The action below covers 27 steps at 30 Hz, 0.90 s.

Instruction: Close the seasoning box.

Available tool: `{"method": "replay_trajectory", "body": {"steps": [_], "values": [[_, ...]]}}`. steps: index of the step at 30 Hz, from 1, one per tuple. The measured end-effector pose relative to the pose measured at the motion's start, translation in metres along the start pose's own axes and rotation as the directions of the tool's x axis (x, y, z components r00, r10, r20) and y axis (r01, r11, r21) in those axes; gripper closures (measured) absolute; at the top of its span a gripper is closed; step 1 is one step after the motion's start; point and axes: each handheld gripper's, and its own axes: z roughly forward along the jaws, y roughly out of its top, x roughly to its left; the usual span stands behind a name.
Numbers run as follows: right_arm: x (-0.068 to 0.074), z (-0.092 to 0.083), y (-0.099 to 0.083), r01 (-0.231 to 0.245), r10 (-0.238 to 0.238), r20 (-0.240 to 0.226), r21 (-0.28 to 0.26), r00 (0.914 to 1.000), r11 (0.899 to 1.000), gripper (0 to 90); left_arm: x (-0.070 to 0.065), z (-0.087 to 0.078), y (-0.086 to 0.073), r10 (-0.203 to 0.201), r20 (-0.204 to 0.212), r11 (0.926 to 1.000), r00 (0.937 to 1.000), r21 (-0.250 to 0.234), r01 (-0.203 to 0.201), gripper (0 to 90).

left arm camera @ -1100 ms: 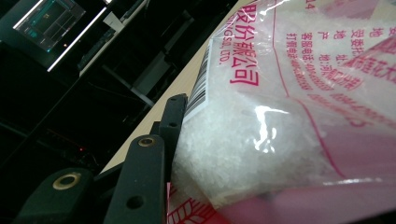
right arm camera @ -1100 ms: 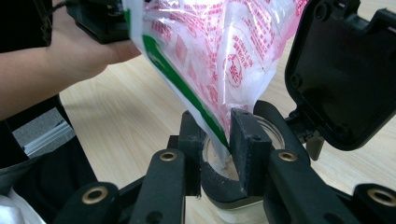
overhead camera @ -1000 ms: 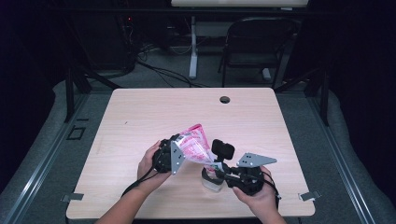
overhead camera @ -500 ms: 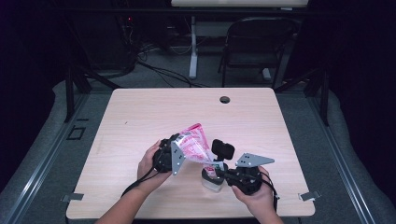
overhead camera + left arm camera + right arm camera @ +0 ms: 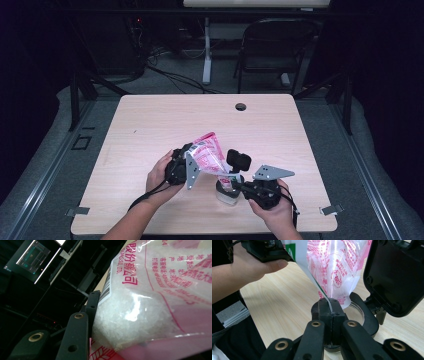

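Our right gripper (image 5: 331, 312) jaws have just pinched shut on the bag's (image 5: 210, 155) edge; left gripper (image 5: 176, 165) jaws clamp its crystal-filled body. It tips over an open jar (image 5: 355, 312) on the pale wood surface (image 5: 150, 125), dark room behind.

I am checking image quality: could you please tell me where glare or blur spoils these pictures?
Left gripper view: glare glints on the bag, whose near bottom edge is blurred. Right gripper view: sharp and evenly lit. High view: table bright, surroundings dark.
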Motion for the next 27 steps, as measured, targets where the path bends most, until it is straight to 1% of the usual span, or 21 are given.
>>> {"method": "replay_trajectory", "body": {"steps": [1, 2, 3, 4, 6, 7, 11, 13, 16, 21, 24, 26, 27], "values": [[-0.0001, -0.0002, -0.0001, 0.001, -0.001, 0.001, 0.0, 1.0, 1.0, 90.0, 0.0002, 0.0001, 0.0001, 0.013, 0.0, 0.9999, 0.9999, 0.003, -0.013, 65.9], [-0.0001, -0.0004, -0.0001, 0.005, -0.005, 0.004, 0.003, 1.0, 1.0, 90.0, -0.0006, 0.0003, 0.0002, 0.014, -0.002, 0.9999, 0.9999, 0.003, -0.014, 66.0], [0.0002, -0.0002, -0.0003, 0.003, -0.003, 0.004, 0.001, 1.0, 1.0, 90.0, -0.0001, 0.0002, 0.0005, 0.033, -0.004, 0.9995, 0.9995, 0.006, -0.033, 66.0], [0.0003, 0.0, -0.0006, 0.002, -0.002, 0.005, -0.002, 1.0, 1.0, 90.0, -0.0002, 0.0004, 0.0003, 0.03, 0.0, 0.9995, 0.9995, 0.007, -0.03, 66.1], [0.0004, -0.0001, -0.0008, 0.003, -0.003, 0.007, -0.003, 1.0, 1.0, 90.0, -0.0001, 0.0007, 0.0005, 0.048, 0.004, 0.9987, 0.9988, 0.014, -0.048, 66.4], [0.0005, -0.0001, -0.0008, 0.005, -0.005, 0.01, -0.002, 0.9999, 1.0, 90.0, -0.0008, 0.0009, 0.0005, 0.062, 0.001, 0.9979, 0.998, 0.014, -0.062, 66.4], [0.0003, -0.0006, -0.0015, 0.01, -0.01, 0.015, 0.0, 0.9998, 1.0, 90.0, -0.0023, 0.0006, 0.0005, 0.095, -0.01, 0.9954, 0.9954, 0.015, -0.095, 66.7], [0.0004, -0.0008, -0.0018, 0.008, -0.008, 0.018, -0.001, 0.9998, 1.0, 90.0, -0.0038, -0.0002, 0.001, 0.121, -0.019, 0.9924, 0.9924, 0.022, -0.121, 66.8], [-0.0002, -0.0009, -0.0025, 0.004, -0.004, 0.017, -0.003, 0.9998, 1.0, 90.0, -0.0048, -0.0003, 0.0011, 0.136, -0.029, 0.9906, 0.9903, 0.017, -0.136, 67.0], [-0.0014, -0.001, -0.0035, 0.001, -0.001, 0.021, 0.0, 0.9998, 1.0, 90.0, -0.0049, -0.001, 0.0017, 0.154, -0.031, 0.988, 0.9876, 0.022, -0.153, 67.2], [-0.0014, -0.001, -0.0037, 0.003, -0.002, 0.023, -0.003, 0.9997, 1.0, 90.0, -0.005, -0.0014, 0.0023, 0.17, -0.041, 0.9854, 0.9846, 0.021, -0.169, 67.3], [-0.0018, -0.0009, -0.0039, -0.003, 0.003, 0.022, -0.006, 0.9998, 1.0, 90.0, -0.0059, -0.0023, 0.0031, 0.19, -0.049, 0.9816, 0.9805, 0.027, -0.189, 67.4], [-0.0021, -0.0007, -0.0041, -0.002, 0.003, 0.022, -0.005, 0.9998, 1.0, 90.0, -0.0059, -0.0024, 0.0032, 0.193, -0.052, 0.981, 0.9797, 0.024, -0.192, 67.4]]}}
